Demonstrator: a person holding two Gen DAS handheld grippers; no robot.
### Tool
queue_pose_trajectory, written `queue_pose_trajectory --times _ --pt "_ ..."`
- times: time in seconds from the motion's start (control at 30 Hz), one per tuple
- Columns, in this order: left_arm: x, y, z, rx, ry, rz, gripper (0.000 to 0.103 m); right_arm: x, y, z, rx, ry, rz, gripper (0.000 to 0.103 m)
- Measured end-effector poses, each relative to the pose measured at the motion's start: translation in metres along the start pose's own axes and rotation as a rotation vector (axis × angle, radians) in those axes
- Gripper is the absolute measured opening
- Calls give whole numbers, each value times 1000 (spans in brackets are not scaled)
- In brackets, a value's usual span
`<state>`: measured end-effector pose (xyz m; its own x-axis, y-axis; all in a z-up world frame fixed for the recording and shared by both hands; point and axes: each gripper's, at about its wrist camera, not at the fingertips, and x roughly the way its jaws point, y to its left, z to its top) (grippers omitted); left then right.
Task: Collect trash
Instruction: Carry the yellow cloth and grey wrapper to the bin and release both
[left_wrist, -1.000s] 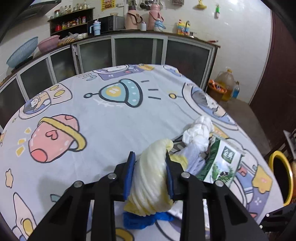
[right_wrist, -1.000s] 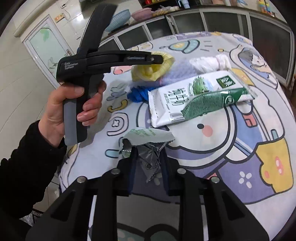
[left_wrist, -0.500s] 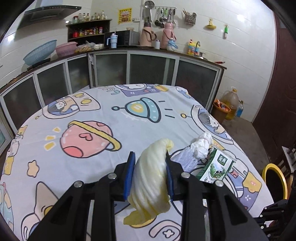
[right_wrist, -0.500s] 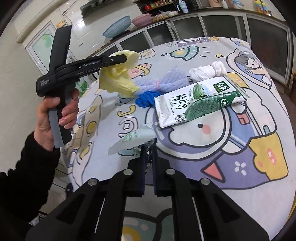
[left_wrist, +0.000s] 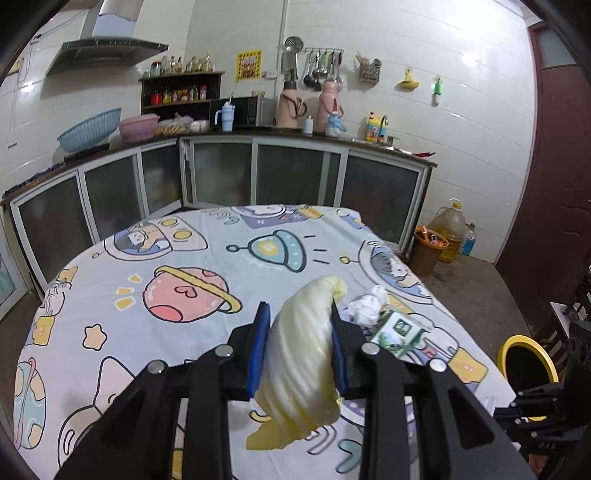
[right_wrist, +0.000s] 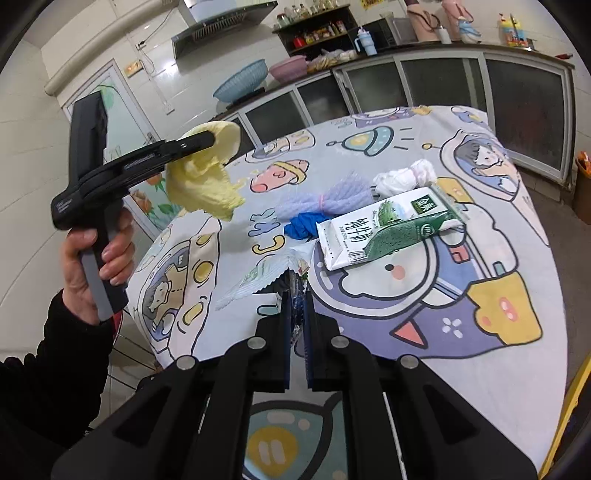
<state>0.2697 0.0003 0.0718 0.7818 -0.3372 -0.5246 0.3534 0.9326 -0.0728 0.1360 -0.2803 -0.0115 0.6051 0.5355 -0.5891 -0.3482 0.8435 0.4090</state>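
My left gripper (left_wrist: 298, 314) is shut on a crumpled yellow plastic bag (left_wrist: 301, 354) and holds it high above the table; the bag also shows in the right wrist view (right_wrist: 205, 173). My right gripper (right_wrist: 297, 291) is shut on a torn silver-green wrapper (right_wrist: 258, 277), lifted just off the cloth. On the table lie a flattened green-and-white milk carton (right_wrist: 384, 229), a blue bag (right_wrist: 303, 225), a lilac net bag (right_wrist: 328, 199) and a knotted white bag (right_wrist: 406, 177).
The round table has a cartoon-print cloth (left_wrist: 177, 266). A yellow-rimmed bin (left_wrist: 528, 365) stands on the floor to the right. Kitchen cabinets (left_wrist: 258, 173) line the far wall. An orange bucket (left_wrist: 428, 251) and oil jug (left_wrist: 452, 229) stand by the wall.
My left gripper has lifted the yellow bag up and away from the pile. My right gripper has closed on the wrapper and raised it off the cloth.
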Motion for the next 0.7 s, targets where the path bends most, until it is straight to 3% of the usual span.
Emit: queue_pose_trajectory --times 0.3,0.7 --pt "-38 -52 -11 36 -44 -55 28 -39 -15 -16 35 -49 -35 6" --pt "-64 -136 -31 121 -54 -201 28 -93 -43 -40 97 -119 -104 6"
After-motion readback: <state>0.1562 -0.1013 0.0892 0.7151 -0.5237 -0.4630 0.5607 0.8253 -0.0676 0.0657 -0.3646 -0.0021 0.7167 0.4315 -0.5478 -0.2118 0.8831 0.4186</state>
